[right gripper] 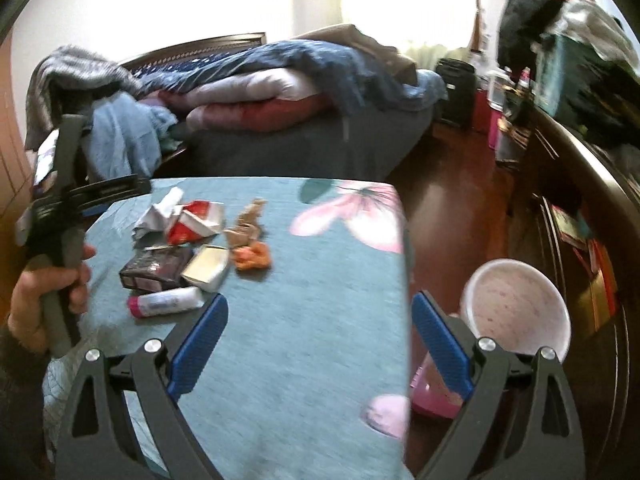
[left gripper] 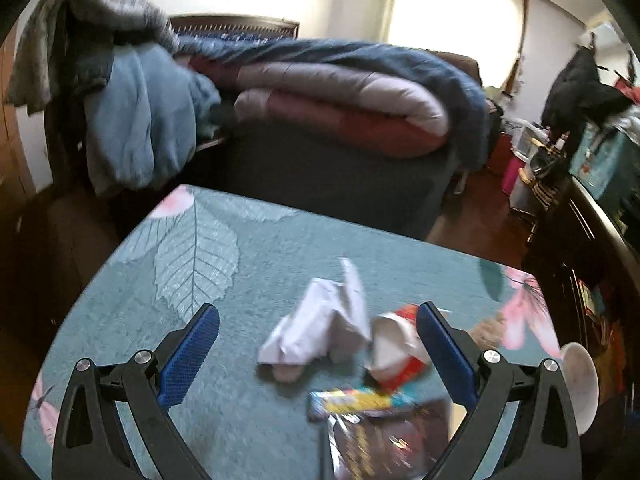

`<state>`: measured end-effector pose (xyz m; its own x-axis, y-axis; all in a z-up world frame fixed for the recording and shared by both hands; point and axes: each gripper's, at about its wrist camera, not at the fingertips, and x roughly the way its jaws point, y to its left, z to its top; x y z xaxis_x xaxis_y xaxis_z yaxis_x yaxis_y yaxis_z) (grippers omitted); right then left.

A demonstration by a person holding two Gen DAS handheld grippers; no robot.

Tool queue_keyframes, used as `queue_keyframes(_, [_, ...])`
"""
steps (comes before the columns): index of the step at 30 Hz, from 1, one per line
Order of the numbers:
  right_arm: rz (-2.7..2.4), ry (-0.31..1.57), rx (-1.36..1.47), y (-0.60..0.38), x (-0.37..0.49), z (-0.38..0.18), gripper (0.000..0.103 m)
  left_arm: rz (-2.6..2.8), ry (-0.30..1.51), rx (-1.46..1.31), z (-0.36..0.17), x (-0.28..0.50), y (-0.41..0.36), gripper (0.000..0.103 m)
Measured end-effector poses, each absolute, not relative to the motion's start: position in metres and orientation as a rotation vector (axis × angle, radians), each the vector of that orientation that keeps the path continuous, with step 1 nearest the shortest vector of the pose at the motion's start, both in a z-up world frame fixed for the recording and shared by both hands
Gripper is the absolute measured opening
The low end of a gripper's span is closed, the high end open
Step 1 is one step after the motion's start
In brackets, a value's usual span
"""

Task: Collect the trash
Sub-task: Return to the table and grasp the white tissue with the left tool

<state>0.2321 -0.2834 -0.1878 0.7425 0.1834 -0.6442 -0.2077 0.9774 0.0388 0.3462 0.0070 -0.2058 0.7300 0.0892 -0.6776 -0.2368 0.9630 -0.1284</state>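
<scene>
Beside table (right gripper: 280, 320) right edge – bin (right gripper: 516, 308), open floor (right gripper: 448, 208)

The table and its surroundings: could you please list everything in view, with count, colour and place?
table: one, teal floral cloth, centre
crumpled paper: one, white, far end of trash pile
carton: one, red and white, torn, beside the paper
brown scrap: one, tan, right of carton
orange scrap: one, right of pile
dark wrapper: one, pile centre
small box: one, cream, beside wrapper
tube: one, white and pink, near edge
bin: one, white, floor right of table
bed: one, piled blankets, behind
left gripper: open, empty
right gripper: open, empty
hand: holding left gripper's handle
</scene>
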Motion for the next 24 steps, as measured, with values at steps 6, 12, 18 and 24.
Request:
queue_keyframes(6, [0.279,0.733,-0.050,-0.235,0.262,-0.188,0.093,0.191,0.787,-0.189,-0.228,0.367,0.014,0.098])
queue_keyframes(12, [0.340,0.768,-0.026,-0.204,0.279,-0.189,0.093,0.200,0.829,-0.199,-0.246,0.384,0.017,0.095])
queue_keyframes(18, [0.345,0.784,-0.056,-0.180,0.288,-0.195,0.093,0.154,0.876,-0.262,-0.257,0.389,0.029,0.046])
queue_keyframes(24, [0.336,0.787,-0.103,-0.146,0.312,-0.204,0.093,0.185,0.793,-0.266,-0.228,0.359,0.059,0.045])
